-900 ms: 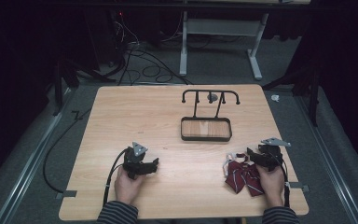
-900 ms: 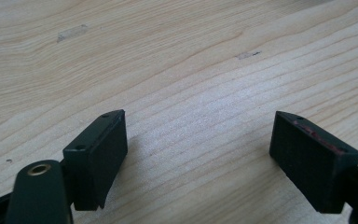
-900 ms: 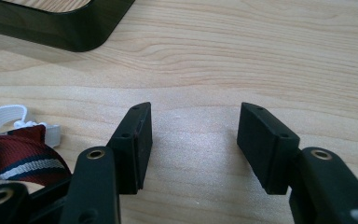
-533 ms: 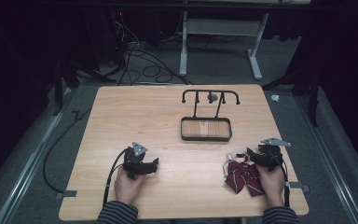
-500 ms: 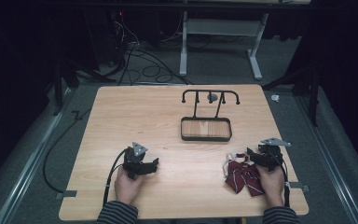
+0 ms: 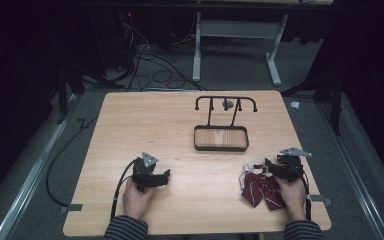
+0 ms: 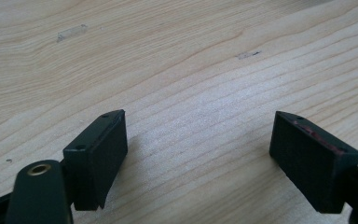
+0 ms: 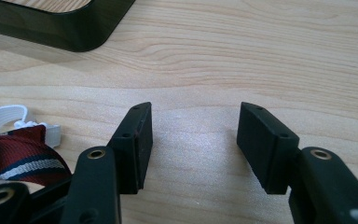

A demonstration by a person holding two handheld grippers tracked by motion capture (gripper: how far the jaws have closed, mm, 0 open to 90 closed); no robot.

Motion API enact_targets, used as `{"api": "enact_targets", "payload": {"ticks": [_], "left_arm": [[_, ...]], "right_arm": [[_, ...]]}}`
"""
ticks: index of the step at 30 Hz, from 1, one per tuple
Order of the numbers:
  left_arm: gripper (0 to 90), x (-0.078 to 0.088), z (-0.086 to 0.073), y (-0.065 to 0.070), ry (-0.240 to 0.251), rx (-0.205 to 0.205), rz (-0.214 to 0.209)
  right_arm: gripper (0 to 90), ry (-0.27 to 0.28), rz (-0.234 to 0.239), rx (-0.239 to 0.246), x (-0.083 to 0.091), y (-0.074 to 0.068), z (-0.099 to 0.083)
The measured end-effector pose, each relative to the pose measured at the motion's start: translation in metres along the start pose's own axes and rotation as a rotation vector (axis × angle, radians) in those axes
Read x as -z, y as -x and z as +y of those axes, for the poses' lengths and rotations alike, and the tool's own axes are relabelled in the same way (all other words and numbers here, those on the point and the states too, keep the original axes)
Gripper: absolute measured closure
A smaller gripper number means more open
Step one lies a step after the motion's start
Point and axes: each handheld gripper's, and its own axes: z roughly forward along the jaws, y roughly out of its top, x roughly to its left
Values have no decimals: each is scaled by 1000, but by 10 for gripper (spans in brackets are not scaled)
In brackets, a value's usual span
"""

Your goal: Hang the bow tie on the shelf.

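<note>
Two hand-held grippers on a light wooden table, one per hand, both near the front edge. Left gripper: held in the person's left hand, resting low over bare wood at front left; jaws spread wide in its own view, nothing between them, only wood grain beneath; black cable trailing back off the table edge; grey three-cornered plate on top. Right gripper: held in the right hand at front right; jaws parted, a moderate gap, empty, with bare table between them. Bow tie: dark red with navy and white stripes, white strap attached, lying flat on the table just beside the right gripper on its left side, outside the jaws; whether it touches the gripper body cannot be told. Black wire stand with a shallow rectangular tray: centre of table, beyond both grippers, well apart from the left one.
</note>
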Motion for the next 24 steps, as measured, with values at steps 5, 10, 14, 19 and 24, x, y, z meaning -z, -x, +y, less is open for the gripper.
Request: {"api": "enact_targets", "payload": {"ticks": [5,10,14,19,24], "left_arm": [[195,0,0,0,0,0,0],[195,0,0,0,0,0,0],[194,0,0,0,0,0,0],[195,0,0,0,0,0,0],[195,0,0,0,0,0,0]], "right_arm": [[471,0,0,1,0,0,0],[504,1,1,-4,0,1,0],[527,7,12,-22,4,3,0],[554,22,25,-17,9,3,1],[566,39,37,-23,15,2,2]]}}
